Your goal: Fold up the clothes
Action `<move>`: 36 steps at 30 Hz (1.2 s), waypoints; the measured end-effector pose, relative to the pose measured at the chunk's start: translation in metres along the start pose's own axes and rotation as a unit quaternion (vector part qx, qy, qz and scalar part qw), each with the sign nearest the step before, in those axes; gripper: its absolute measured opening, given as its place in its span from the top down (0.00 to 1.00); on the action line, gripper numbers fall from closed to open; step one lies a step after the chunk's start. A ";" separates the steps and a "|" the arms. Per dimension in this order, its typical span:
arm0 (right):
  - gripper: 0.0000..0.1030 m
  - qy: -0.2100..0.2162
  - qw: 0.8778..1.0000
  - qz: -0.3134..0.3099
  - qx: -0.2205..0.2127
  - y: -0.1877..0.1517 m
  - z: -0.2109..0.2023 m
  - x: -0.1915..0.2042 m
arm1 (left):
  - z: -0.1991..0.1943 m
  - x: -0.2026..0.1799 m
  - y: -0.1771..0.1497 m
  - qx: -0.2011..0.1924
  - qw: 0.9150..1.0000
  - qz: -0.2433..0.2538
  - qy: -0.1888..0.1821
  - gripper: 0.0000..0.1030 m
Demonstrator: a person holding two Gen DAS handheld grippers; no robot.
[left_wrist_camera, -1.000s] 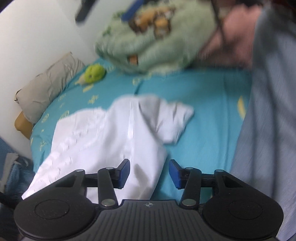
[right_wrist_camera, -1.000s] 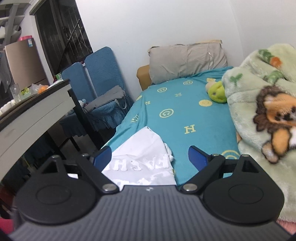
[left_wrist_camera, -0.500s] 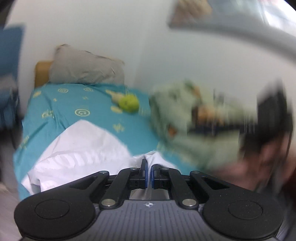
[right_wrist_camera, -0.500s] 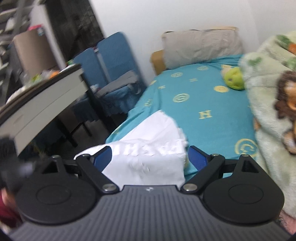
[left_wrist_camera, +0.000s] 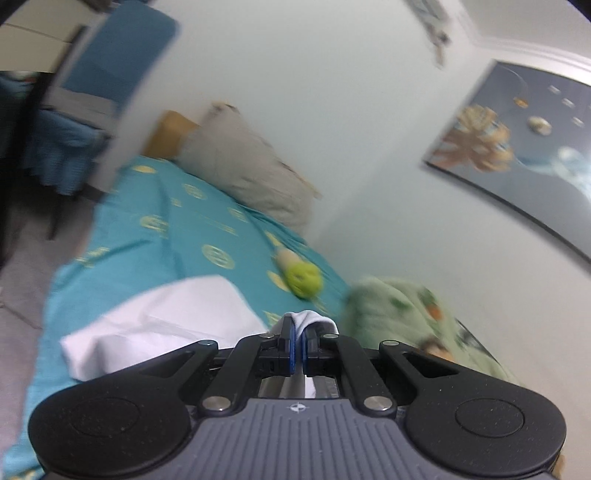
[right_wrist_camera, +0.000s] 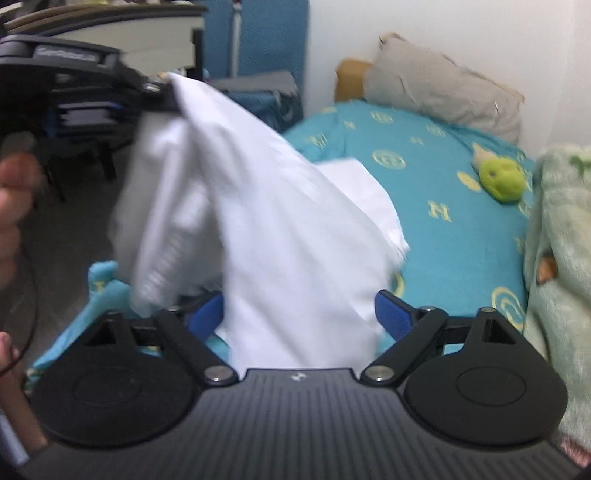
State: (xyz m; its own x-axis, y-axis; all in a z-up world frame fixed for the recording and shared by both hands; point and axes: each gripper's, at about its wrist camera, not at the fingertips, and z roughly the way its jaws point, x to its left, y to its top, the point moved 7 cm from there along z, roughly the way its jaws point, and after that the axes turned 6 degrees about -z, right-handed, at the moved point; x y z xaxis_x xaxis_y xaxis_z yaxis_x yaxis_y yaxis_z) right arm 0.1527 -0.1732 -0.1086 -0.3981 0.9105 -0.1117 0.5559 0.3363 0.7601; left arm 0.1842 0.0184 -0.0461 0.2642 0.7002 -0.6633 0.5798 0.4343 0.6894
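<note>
A white shirt (left_wrist_camera: 166,321) lies partly on the teal bed sheet (left_wrist_camera: 166,221). My left gripper (left_wrist_camera: 297,332) is shut on a fold of its fabric, which bulges out over the fingertips. In the right wrist view the shirt (right_wrist_camera: 266,229) hangs stretched from the left tool's black housing (right_wrist_camera: 62,70) at the upper left down toward the bed. My right gripper (right_wrist_camera: 299,317) straddles the lower part of the shirt. Its jaws are closing, the cloth is between the blue pads (right_wrist_camera: 393,317), and they stand apart from it.
A grey pillow (right_wrist_camera: 443,92) lies at the head of the bed, with a green plush toy (right_wrist_camera: 502,179) nearby. A green fleece blanket (right_wrist_camera: 557,240) is heaped on the right. Blue chairs (right_wrist_camera: 266,44) and a desk (right_wrist_camera: 129,26) stand beside the bed. A hand (right_wrist_camera: 11,199) shows at the left edge.
My left gripper shut on the shirt, then rolled and rose, lifting the cloth. My right gripper dropped toward the shirt, and its jaws have narrowed around the hanging fabric.
</note>
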 end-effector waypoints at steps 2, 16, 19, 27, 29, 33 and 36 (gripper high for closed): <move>0.65 0.024 0.999 0.031 0.009 -0.002 -0.003 -0.007 | 0.002 0.011 0.003 0.005 1.000 -0.007 0.025 0.96; 0.92 0.037 0.959 0.282 -0.010 0.004 0.025 -0.122 | 0.037 -0.002 -0.052 0.103 0.982 0.129 0.094 0.86; 0.90 0.052 0.939 0.339 0.032 -0.019 0.055 -0.129 | 0.039 -0.008 -0.063 0.113 0.971 0.172 0.117 0.81; 0.89 0.058 0.935 0.350 0.018 -0.019 0.052 -0.127 | -0.012 -0.056 -0.087 0.100 0.941 0.300 0.116 0.60; 0.88 0.053 0.934 0.352 0.021 -0.019 0.054 -0.130 | -0.017 -0.075 -0.102 0.108 0.931 0.339 0.084 0.58; 0.86 0.047 0.930 0.362 0.030 -0.023 0.057 -0.134 | 0.004 -0.079 -0.143 0.137 0.889 0.425 0.103 0.55; 0.28 0.048 0.928 0.370 0.026 -0.025 0.055 -0.136 | 0.025 -0.067 -0.176 0.164 0.838 0.499 0.149 0.53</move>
State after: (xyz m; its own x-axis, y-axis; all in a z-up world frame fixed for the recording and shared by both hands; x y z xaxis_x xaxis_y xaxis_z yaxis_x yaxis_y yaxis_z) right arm 0.2330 -0.2927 -0.1479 0.0441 0.8721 0.4872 0.7365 -0.3579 0.5740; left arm 0.0837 -0.1194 -0.1300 0.5682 0.7529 0.3321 0.3768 -0.5968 0.7084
